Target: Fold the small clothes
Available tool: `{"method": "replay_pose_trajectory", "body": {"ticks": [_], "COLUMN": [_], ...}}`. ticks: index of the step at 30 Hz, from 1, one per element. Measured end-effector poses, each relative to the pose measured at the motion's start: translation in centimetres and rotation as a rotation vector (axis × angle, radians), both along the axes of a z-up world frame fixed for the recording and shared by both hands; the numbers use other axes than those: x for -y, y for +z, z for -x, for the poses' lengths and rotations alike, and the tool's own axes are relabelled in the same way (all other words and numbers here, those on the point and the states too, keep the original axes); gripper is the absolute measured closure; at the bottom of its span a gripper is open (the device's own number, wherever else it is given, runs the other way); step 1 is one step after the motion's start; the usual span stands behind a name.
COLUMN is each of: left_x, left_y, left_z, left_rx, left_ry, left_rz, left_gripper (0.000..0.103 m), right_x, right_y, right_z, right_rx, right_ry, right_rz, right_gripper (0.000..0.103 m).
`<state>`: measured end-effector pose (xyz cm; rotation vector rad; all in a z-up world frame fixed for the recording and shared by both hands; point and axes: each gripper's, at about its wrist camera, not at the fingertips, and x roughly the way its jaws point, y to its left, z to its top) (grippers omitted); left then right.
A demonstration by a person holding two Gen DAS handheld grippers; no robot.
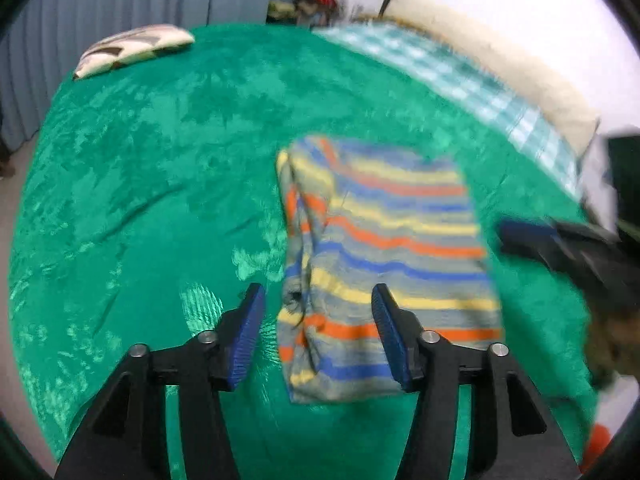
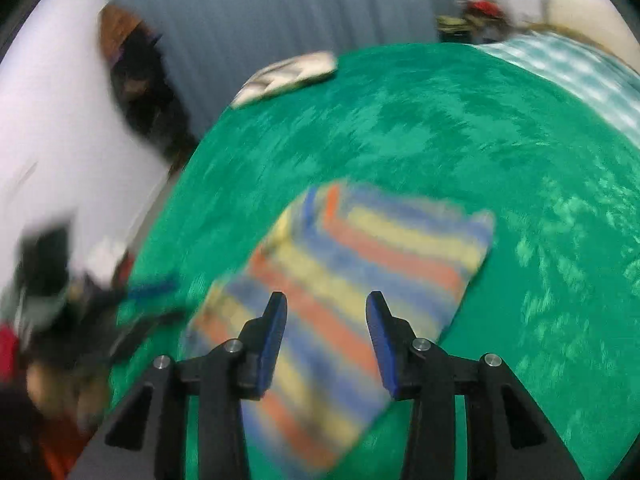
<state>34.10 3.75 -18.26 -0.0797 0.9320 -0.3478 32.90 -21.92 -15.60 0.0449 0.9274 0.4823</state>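
Garment (image 1: 384,256), striped in orange, yellow, blue and grey: lying folded into a rough rectangle on the green bedspread (image 1: 160,160), its left edge bunched into a thick fold.
Left gripper (image 1: 318,332): hovering over the garment's near end, jaws standing wide apart and holding nothing; the right finger is showing in front of the stripes, the left finger over bare bedspread just beside the bunched edge.
Right gripper (image 2: 327,336): jaws likewise spread and holding nothing, both fingers showing in front of the garment's near half; view blurred. In the left view this gripper (image 1: 560,248) is sitting just beside the garment's right edge; contact cannot be told.
Pillow (image 1: 132,48), patterned: resting at the bed's far corner, well apart.
Checked cloth (image 1: 460,80): running along the far side.
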Motion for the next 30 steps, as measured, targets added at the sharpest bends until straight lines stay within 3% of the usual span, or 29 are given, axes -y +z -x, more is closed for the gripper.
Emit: {"method": "replay_pose_trajectory", "body": {"ticks": [1,2,3,5,6,7,8,11,14,17,19,21,22,24,27,30], "left_x": [0.1,-0.3,-0.7,-1.2,-1.5,-2.1,-2.9,-3.8,-1.9,1.2,2.1,1.6,1.3,0.4,-1.4,-1.6], "left_y": [-1.9,-3.6,-4.0,-3.2,-2.7,-1.6,-0.6,2.2,3.1,1.0,-2.1,-3.7,-3.4,-1.8,-0.2,-1.9], "left_z": [-0.9,-1.4,-1.4,-0.7,-0.4,0.0,0.2,-0.6,-3.7,-6.6,-8.8,-9.0,-8.7,-7.7,-6.0,-5.2], "left_rx": [-0.064,-0.118,-0.122,-0.1,-0.092,-0.078,-0.058,-0.001,0.012,-0.015,-0.089,-0.117,-0.108,-0.081,-0.025,-0.073], "left_ry": [0.017,0.019,0.021,0.002,-0.001,-0.001,0.002,0.003,-0.047,-0.065,-0.037,-0.041,-0.044,-0.053,-0.076,-0.091], "left_rz": [-0.051,-0.054,-0.043,-0.078,-0.097,-0.096,-0.068,0.006,0.042,-0.039,-0.132,-0.114,-0.107,-0.082,0.002,0.023], "left_gripper": [0.086,0.087,0.086,0.077,0.073,0.064,0.051,0.033,0.03,0.033,0.044,0.042,0.042,0.04,0.021,0.019], "right_x": [-0.5,-1.0,-1.6,-2.1,-2.0,-1.8,-1.4,1.0,2.1,2.5,2.5,2.2,2.4,2.2,3.5,4.6], "right_y": [-0.9,-2.3,-5.1,-8.4,-8.0,-7.6,-7.0,-3.4,-0.3,0.0,-2.2,-6.2,-7.2,-6.1,-3.1,-2.7], "right_z": [0.9,1.6,2.5,4.0,4.8,4.9,4.8,4.8,2.5,-1.5,-3.9,-6.2,-5.6,-4.6,-1.7,1.9], "right_rx": [-0.023,-0.059,-0.14,-0.19,-0.128,-0.125,-0.136,-0.038,0.046,0.034,-0.032,-0.161,-0.167,-0.109,-0.043,-0.02], "right_ry": [0.025,0.039,0.043,0.022,0.004,-0.009,-0.036,-0.129,-0.16,-0.181,-0.206,-0.221,-0.221,-0.218,-0.263,-0.316], "right_rz": [-0.005,-0.007,0.016,0.093,0.083,0.071,0.04,-0.041,-0.032,-0.064,-0.07,-0.044,-0.025,-0.011,-0.11,-0.12], "right_gripper": [0.063,0.063,0.063,0.063,0.063,0.063,0.063,0.063,0.063,0.063,0.063,0.063,0.063,0.061,0.037,0.036]}}
